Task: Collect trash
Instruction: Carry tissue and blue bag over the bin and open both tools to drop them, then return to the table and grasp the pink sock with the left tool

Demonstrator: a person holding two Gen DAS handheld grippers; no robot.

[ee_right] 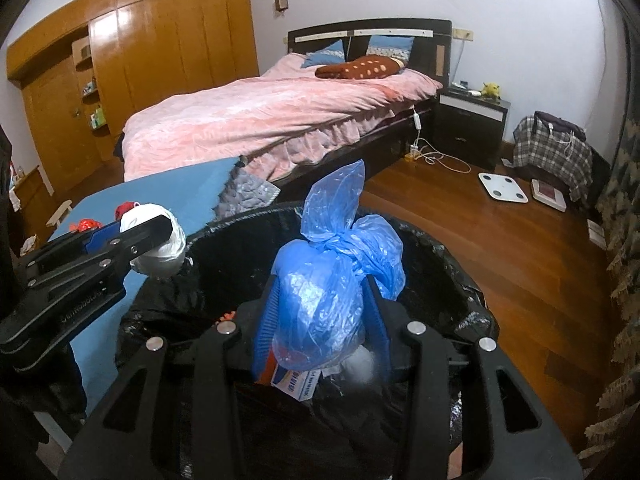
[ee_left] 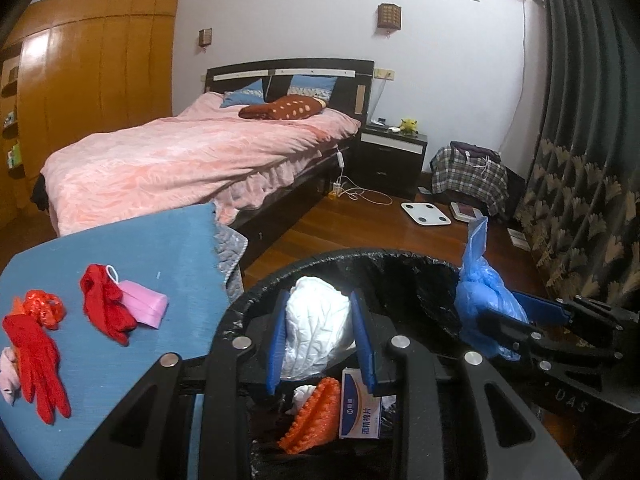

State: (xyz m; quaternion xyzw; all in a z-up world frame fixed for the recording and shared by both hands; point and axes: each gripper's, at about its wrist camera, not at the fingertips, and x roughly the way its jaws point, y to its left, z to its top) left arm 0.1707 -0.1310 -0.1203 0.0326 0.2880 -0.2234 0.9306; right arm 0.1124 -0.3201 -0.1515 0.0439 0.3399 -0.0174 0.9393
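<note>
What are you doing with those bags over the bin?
A person is tidying up trash with a claw in each hand. The left claw holds a crumpled white bag, and the right claw holds a knotted blue bag. Both hang over the black-lined trash bin, which already has a small box and something orange inside. Red gloves and a pink mask still lie on the blue table.

Home bedroom — bed, wardrobe, nightstand
</note>
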